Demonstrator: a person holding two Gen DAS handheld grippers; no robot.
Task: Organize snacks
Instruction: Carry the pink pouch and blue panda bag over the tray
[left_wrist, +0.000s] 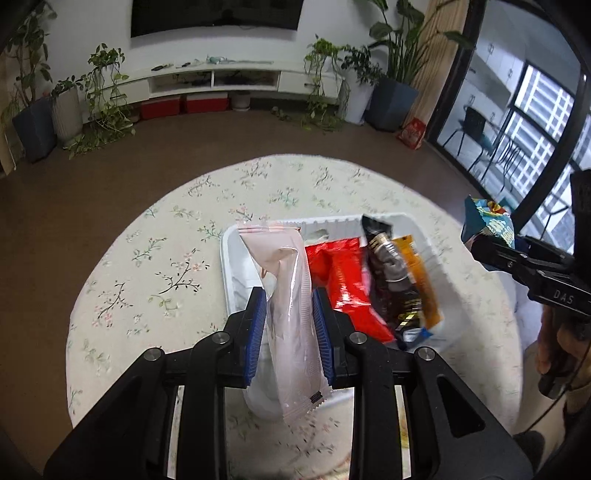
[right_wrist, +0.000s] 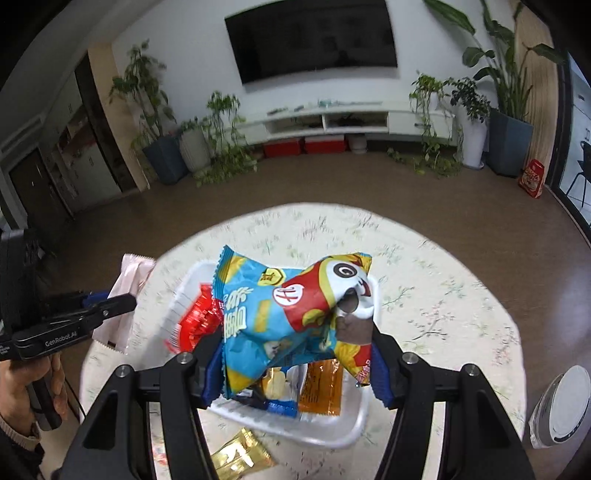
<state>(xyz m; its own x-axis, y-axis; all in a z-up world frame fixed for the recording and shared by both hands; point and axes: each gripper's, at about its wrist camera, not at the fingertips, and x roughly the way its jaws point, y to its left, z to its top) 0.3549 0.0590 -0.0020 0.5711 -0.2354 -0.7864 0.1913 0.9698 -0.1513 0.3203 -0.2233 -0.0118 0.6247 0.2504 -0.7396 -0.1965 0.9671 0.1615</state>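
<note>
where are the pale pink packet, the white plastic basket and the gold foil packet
pale pink plastic snack packet (left_wrist: 291, 295), left wrist view, mid-body between the pads
white plastic basket (left_wrist: 227, 266), left wrist view, left rim
gold foil snack packet (right_wrist: 240, 458), right wrist view, centre of wrapper

A long pale pink snack packet (left_wrist: 291, 317) is held upright above the left end of the white plastic basket (left_wrist: 229, 266). Inside the basket, a red packet (left_wrist: 343, 284), a black packet (left_wrist: 391, 280) and an orange packet (left_wrist: 421, 284) are laid side by side. A crumpled blue, red and yellow snack bag (right_wrist: 284, 317) is held over the basket, and a gold-wrapped snack (right_wrist: 240, 458) is seen on the floral tablecloth just beside its near wall.
</note>
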